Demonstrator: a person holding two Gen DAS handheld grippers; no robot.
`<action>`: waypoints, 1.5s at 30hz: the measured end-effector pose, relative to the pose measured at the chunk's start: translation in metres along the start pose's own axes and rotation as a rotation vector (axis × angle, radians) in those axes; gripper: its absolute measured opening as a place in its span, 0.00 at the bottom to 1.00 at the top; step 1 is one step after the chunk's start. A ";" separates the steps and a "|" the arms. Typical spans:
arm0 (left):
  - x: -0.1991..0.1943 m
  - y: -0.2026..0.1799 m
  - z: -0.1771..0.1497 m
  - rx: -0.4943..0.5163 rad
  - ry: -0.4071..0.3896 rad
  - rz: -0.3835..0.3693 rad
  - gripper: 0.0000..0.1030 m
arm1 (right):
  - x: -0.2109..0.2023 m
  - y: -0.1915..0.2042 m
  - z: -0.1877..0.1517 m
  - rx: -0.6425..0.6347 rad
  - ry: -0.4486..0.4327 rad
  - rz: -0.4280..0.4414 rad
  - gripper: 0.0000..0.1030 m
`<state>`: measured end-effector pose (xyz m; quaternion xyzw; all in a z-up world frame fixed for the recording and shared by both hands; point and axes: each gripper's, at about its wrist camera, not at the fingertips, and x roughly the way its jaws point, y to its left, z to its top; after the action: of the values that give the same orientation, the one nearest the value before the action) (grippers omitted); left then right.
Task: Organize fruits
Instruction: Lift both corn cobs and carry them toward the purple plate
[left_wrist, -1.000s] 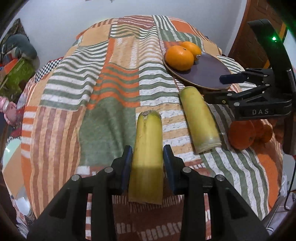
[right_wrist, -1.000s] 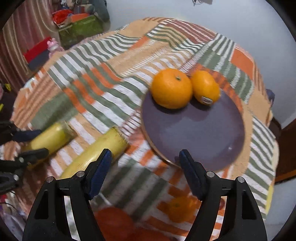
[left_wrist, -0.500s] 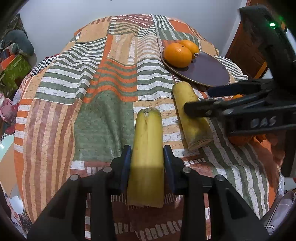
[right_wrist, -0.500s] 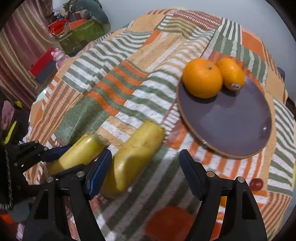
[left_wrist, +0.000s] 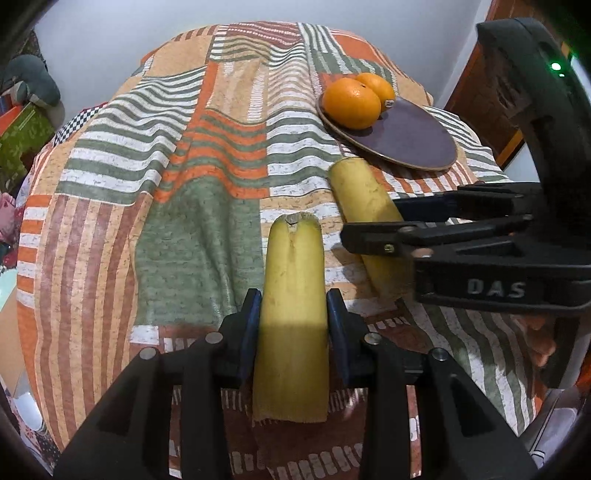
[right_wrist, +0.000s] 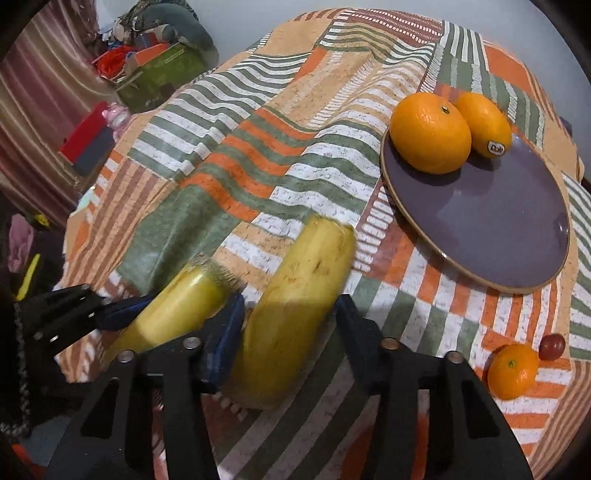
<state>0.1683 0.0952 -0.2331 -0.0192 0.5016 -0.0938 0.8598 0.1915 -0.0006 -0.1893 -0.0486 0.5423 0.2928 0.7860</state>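
**Patchwork-covered table against a pale wall, clutter to one side**

A table draped with a striped patchwork cloth in orange, green, white and brown (left_wrist: 207, 155) is seen ahead of both tongs, its folds and creases visible. A plain pale grey-white wall (left_wrist: 110, 48) is seen behind it. To the far right of the left tongs, reddish-brown wooden panelling (left_wrist: 491, 92) is seen. To the upper left of the right tongs, a striped maroon curtain (right_wrist: 37, 96) is hung, and a green box heaped with mixed clutter (right_wrist: 159, 70) and a flat red and dark grey case (right_wrist: 88, 144) are seen beside it. Even, soft light is cast throughout.
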 end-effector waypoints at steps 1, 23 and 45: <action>-0.002 -0.001 -0.001 0.006 -0.002 -0.009 0.33 | -0.003 0.000 -0.002 -0.010 0.001 0.001 0.38; 0.001 -0.016 -0.014 0.021 0.024 -0.011 0.33 | -0.016 0.018 -0.031 -0.122 0.002 -0.052 0.36; -0.043 -0.052 0.053 0.050 -0.145 0.012 0.33 | -0.110 -0.026 -0.012 -0.047 -0.252 -0.004 0.33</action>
<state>0.1857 0.0486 -0.1632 -0.0016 0.4355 -0.0996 0.8947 0.1685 -0.0710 -0.1032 -0.0311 0.4323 0.3074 0.8471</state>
